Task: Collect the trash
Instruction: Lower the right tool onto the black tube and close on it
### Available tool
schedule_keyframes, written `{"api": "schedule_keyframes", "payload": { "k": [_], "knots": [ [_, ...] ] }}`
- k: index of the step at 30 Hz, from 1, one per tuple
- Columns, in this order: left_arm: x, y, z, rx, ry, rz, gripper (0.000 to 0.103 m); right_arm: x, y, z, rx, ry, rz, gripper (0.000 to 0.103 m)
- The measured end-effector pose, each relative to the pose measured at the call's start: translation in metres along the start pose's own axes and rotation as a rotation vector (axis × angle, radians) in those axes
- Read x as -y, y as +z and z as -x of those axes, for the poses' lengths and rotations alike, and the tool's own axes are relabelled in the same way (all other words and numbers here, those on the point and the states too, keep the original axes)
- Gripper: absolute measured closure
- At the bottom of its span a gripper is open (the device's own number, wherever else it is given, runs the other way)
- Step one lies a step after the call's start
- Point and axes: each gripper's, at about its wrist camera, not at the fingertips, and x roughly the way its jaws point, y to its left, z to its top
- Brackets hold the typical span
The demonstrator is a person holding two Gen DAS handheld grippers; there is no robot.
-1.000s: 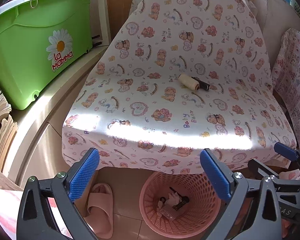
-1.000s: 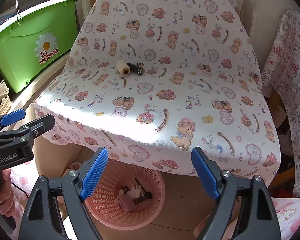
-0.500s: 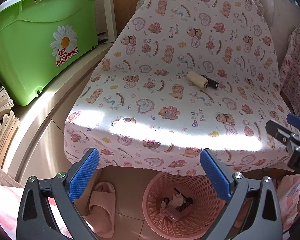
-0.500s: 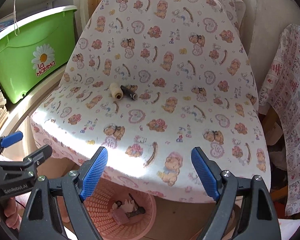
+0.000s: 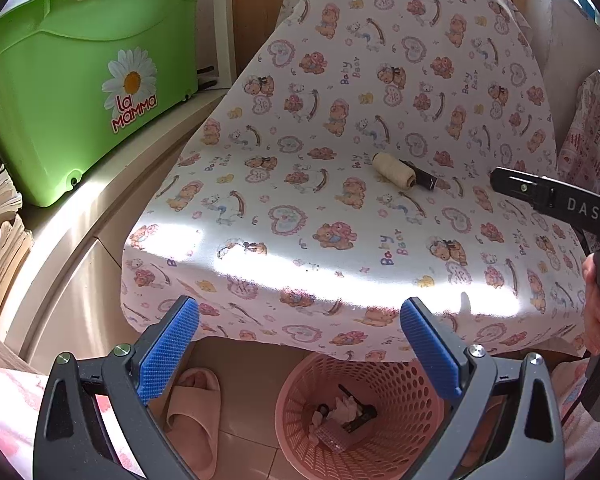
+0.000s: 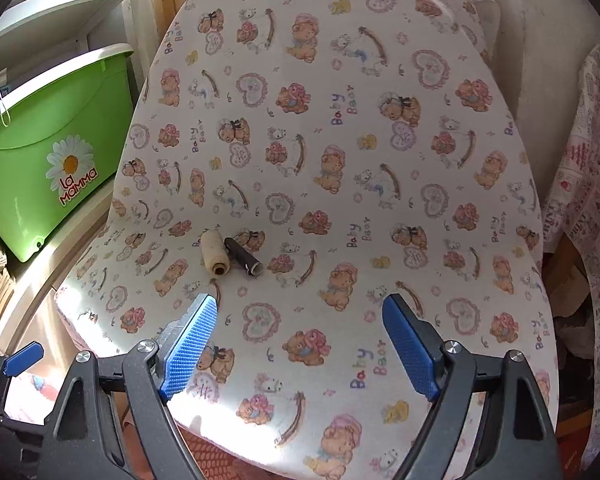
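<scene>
A cream thread spool [image 5: 394, 169] [image 6: 215, 253] and a short black tube [image 5: 425, 179] [image 6: 243, 257] lie side by side on the seat of a chair with a bear-print cover [image 5: 340, 208] [image 6: 340, 200]. A pink mesh waste basket [image 5: 364, 412] stands on the floor under the seat's front edge, with several scraps in it. My left gripper [image 5: 298, 346] is open and empty, low in front of the seat above the basket. My right gripper [image 6: 300, 340] is open and empty over the seat, a little short of the spool and tube.
A green La Mamma tub [image 5: 76, 80] [image 6: 48, 152] sits on a cream ledge at the left. A pink slipper [image 5: 192, 412] lies on the floor beside the basket. A printed cloth [image 6: 588, 200] hangs at the right. Stacked papers [image 5: 0, 240] are at the far left.
My right gripper has risen from basket level and moved forward over the seat toward the spool and tube. My left gripper has shifted only slightly. Both stay open.
</scene>
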Motion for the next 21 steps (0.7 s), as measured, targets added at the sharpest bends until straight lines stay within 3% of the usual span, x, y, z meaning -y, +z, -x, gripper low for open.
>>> {"api": "schedule_keyframes", "payload": {
  "k": [2,6,11,15,21],
  "knots": [
    [-0.002,0.001,0.001,0.007,0.001,0.009,0.003,-0.01,0.003,-0.012,-0.022,0.011,0.063,0.019],
    [-0.006,0.002,0.0,0.012,0.0,0.028,0.003,-0.025,0.007,-0.034,-0.059,0.024,0.125,0.037],
    [-0.006,0.002,-0.001,0.007,-0.009,0.032,0.003,-0.026,0.012,-0.055,-0.074,0.067,0.091,0.055],
    [-0.002,0.002,-0.001,0.014,-0.002,0.015,0.003,-0.026,0.017,-0.066,-0.063,0.072,0.092,0.063],
    [-0.004,0.002,-0.003,-0.001,-0.049,0.038,0.003,-0.025,0.02,-0.084,-0.085,0.103,0.086,0.071]
  ]
}}
